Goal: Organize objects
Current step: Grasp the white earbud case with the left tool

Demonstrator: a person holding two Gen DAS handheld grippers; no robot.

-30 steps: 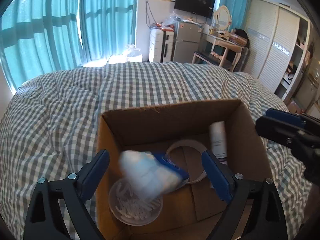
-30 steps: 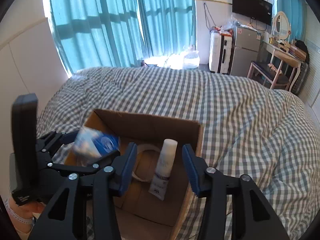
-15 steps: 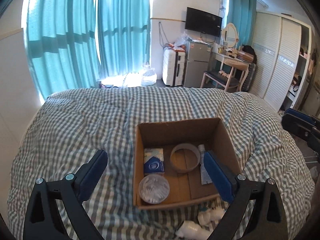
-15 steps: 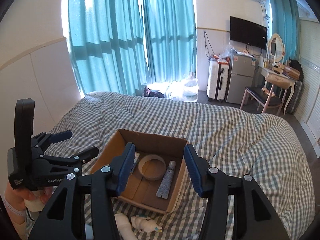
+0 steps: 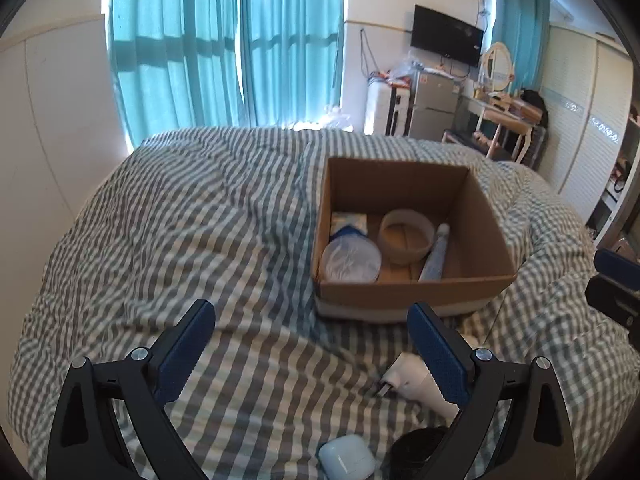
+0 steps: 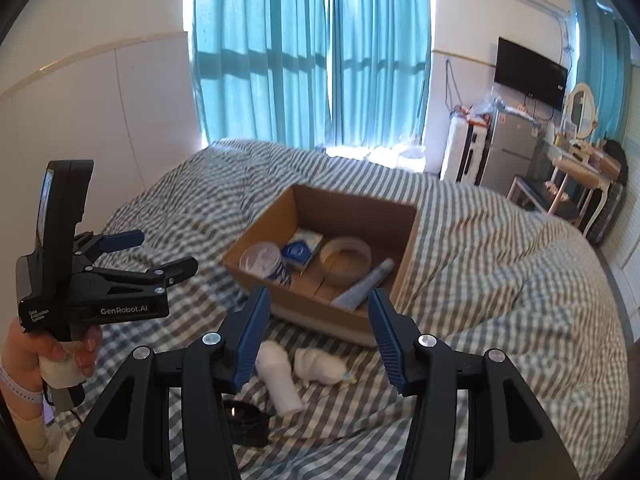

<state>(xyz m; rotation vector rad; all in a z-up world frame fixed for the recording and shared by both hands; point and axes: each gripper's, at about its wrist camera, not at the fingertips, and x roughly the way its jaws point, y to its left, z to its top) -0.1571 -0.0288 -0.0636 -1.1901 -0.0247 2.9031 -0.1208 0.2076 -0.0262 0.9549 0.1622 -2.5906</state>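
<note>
Tube (image 6: 363, 283) lies in box (image 6: 352, 204), cap toward far-right wall.

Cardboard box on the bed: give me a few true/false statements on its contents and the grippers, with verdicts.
1. The open brown cardboard box sits on the grey-and-white checked bedspread. True.
2. A beige roll of tape lies inside the box. True.
3. The white squeeze tube lies on the bedspread outside the box. False: it is inside, leaning at the box's right side.
4. The left gripper is shut on the round clear-lidded tub. False: its jaws are open and empty; the tub is in the box.
5. The right gripper is open and holds nothing. True.
6. No items remain outside the box. False: a white cylindrical bottle and a small white earbud case lie on the bedspread.
</note>
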